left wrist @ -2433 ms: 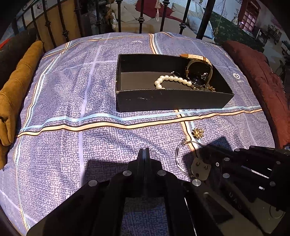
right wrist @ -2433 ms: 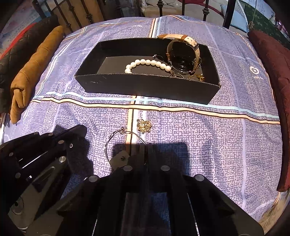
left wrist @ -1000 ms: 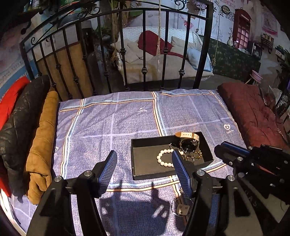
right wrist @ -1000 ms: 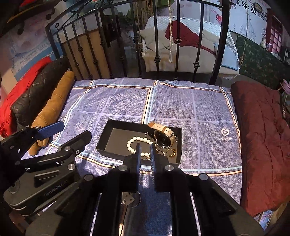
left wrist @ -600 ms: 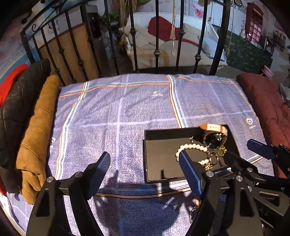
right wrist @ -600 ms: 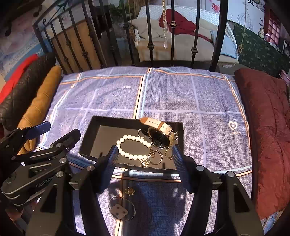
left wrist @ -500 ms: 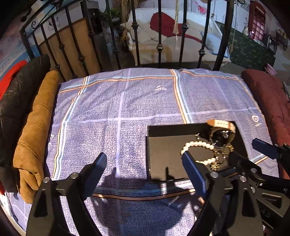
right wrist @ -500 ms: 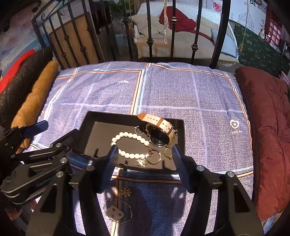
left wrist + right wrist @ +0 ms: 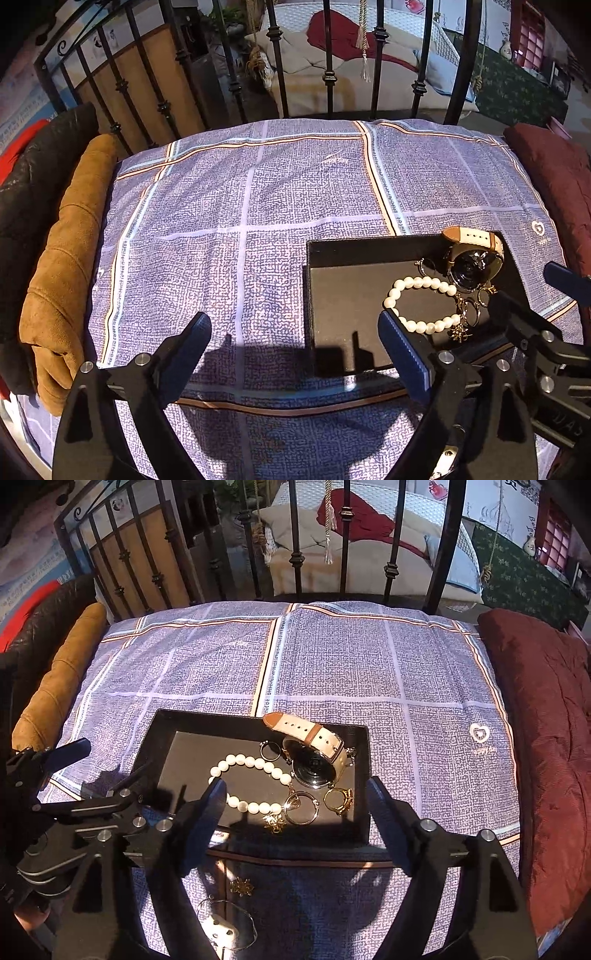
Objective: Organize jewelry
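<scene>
black tray (image 9: 364, 775) | white pearl bracelet (image 9: 251, 764) | purple checked cloth (image 9: 332, 664)

The right gripper's body hides part of the wire bracelet (image 9: 226, 928) by the frame's bottom edge.

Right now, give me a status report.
Left gripper and right gripper: open, empty. Tray holds watch, pearl bracelet. Brooch, bangle outside tray.

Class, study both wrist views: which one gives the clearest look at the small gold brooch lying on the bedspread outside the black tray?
The right wrist view. There the gold brooch lies in full sight on the bedspread, just in front of the black tray. In the left wrist view the left gripper and the other tool cover that spot, so the brooch cannot be seen.
</scene>
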